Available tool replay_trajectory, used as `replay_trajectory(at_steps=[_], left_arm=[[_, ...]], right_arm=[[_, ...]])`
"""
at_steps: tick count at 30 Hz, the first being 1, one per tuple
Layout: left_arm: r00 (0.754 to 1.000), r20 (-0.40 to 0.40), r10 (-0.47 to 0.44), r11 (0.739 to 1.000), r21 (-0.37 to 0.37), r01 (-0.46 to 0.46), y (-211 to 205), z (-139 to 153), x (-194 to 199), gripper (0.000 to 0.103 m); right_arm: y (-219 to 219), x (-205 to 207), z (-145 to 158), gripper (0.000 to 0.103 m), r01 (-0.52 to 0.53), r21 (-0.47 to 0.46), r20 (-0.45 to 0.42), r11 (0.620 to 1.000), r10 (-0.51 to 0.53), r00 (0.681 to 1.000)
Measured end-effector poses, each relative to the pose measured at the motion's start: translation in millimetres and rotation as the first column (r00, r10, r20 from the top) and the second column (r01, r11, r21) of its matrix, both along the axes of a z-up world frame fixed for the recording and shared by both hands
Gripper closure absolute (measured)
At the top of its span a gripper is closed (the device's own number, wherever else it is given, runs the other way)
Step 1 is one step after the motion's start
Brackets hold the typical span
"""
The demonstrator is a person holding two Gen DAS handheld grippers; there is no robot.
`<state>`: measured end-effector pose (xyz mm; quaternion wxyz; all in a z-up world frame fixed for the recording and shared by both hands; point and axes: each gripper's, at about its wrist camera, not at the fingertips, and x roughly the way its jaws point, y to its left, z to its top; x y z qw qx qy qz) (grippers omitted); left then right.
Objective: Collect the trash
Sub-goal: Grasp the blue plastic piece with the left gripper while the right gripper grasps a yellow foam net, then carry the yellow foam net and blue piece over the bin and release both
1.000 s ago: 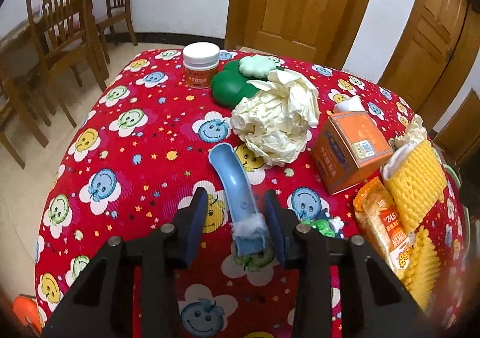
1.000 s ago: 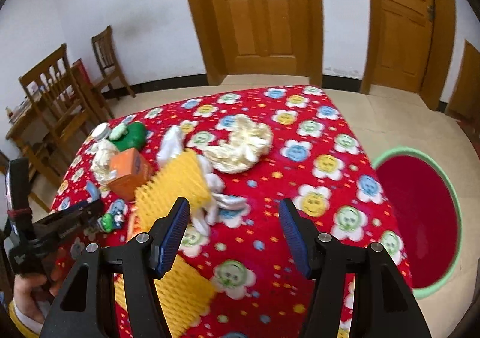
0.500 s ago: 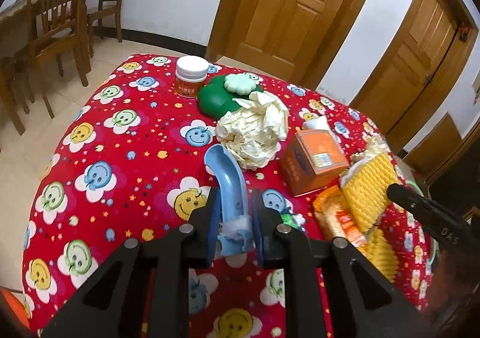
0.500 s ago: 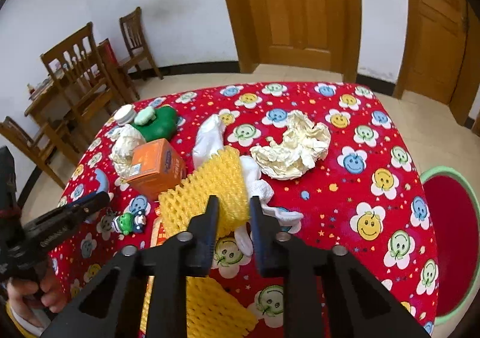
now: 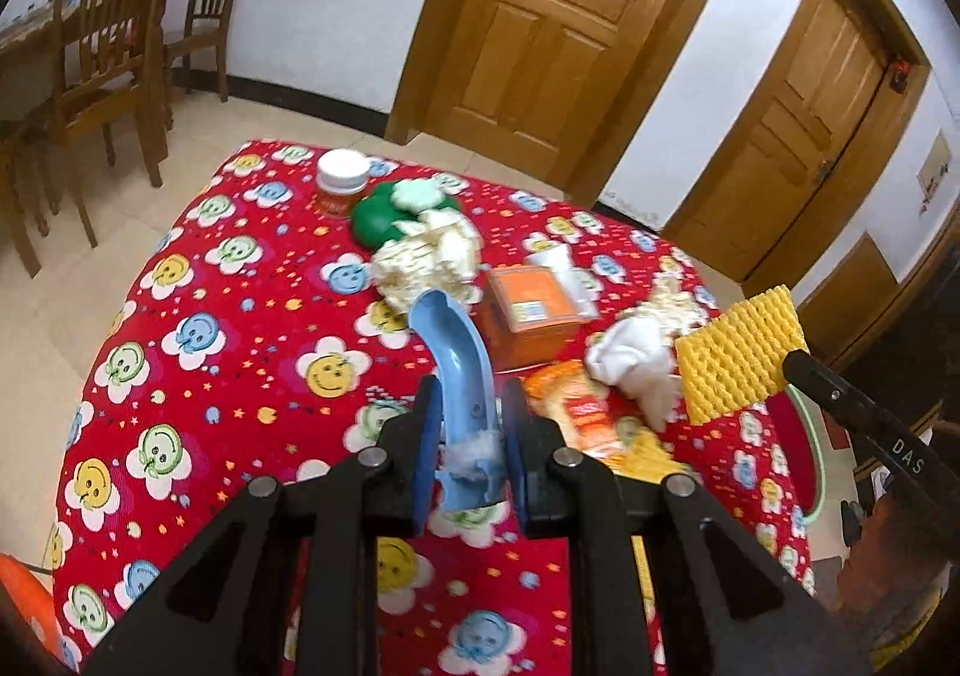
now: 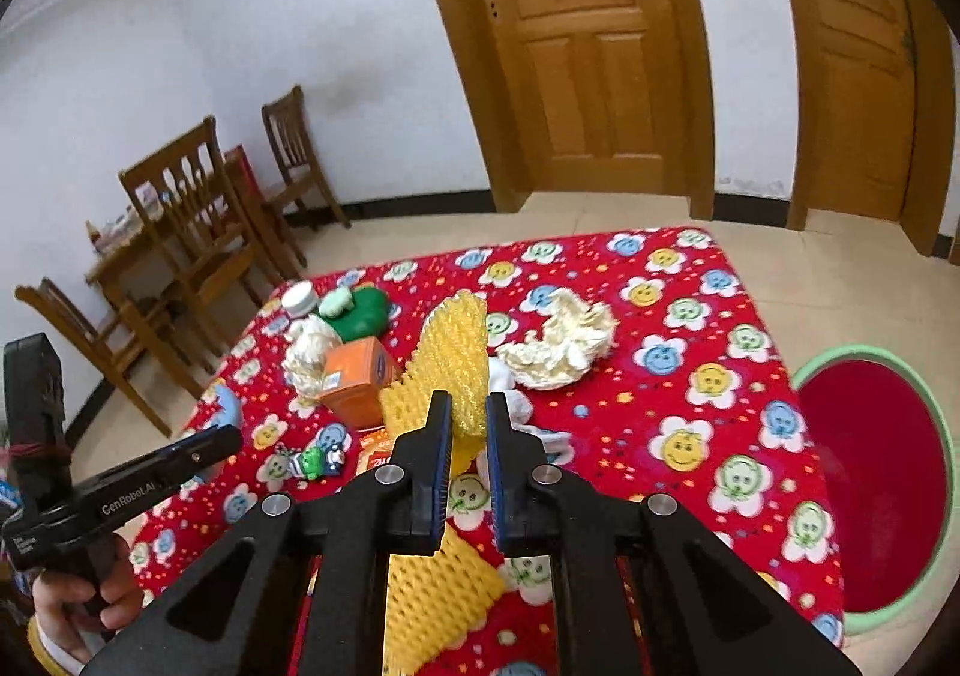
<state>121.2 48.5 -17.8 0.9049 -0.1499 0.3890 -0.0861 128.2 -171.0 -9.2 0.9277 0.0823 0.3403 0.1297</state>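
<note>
1. While both grippers hover over the table (image 5: pixel 198 328), the round basin (image 6: pixel 936 436), red inside with a pale green rim, stands on the floor just beside the table's edge; nothing can be made out in it.
2. Orange box (image 6: pixel 357 373): closed, on the cloth near the middle of the table; contents hidden.
3. White-lidded jar (image 5: pixel 342 181): closed, at the table's far edge, just beside a green lump (image 5: pixel 384 217) topped with a pale piece.
4. Left gripper (image 5: pixel 471 451): jaws have just closed and are now clamped on the lower end of a curved blue plastic piece (image 5: pixel 459 358), which points up and away, clear of the table. White fluff clings to it between the pads.
5. Right gripper (image 6: pixel 462 445): jaws have just closed and are now clamped on a yellow foam net (image 6: pixel 450 358), lifted above the table; a second yellow net (image 6: pixel 432 598) lies on the cloth below the gripper.
6. Loose trash on the table: a crumpled cream paper ball (image 5: pixel 426 256) beside the green lump, a second crumpled sheet (image 6: pixel 558 343) nearer the basin, white wadding (image 5: pixel 630 370), an orange wrapper (image 5: pixel 576 406).
7. Left view only: the blue piece in full, and the held net seen flat-on (image 5: pixel 738 355).
8. Right view only: most of the basin, a small green toy (image 6: pixel 312 460) on the cloth, and the person's hand (image 6: pixel 78 598) on the left gripper's handle.
</note>
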Motion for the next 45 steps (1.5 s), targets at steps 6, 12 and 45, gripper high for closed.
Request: replay_trajectory(at_steps=[6, 12, 45], left_arm=[[0.999, 0.025, -0.045, 0.999, -0.015, 0.046, -20, 20, -13, 0.083], [0.994, 0.04, -0.1, 0.995, -0.015, 0.101, -46, 33, -24, 0.083], [0.887, -0.02, -0.461, 0.884, 0.076, 0.461, -260, 31, -9, 0.083]], right_arm=[[-29, -26, 16, 0.092, 0.055, 0.024, 0.034, 0.998, -0.056, 0.998], [-62, -50, 23, 0.092, 0.129, 0.05, 0.051, 0.99, -0.132, 0.99], [-239, -105, -34, 0.092, 0.491, 0.071, -0.052, 0.868, -0.488, 0.871]])
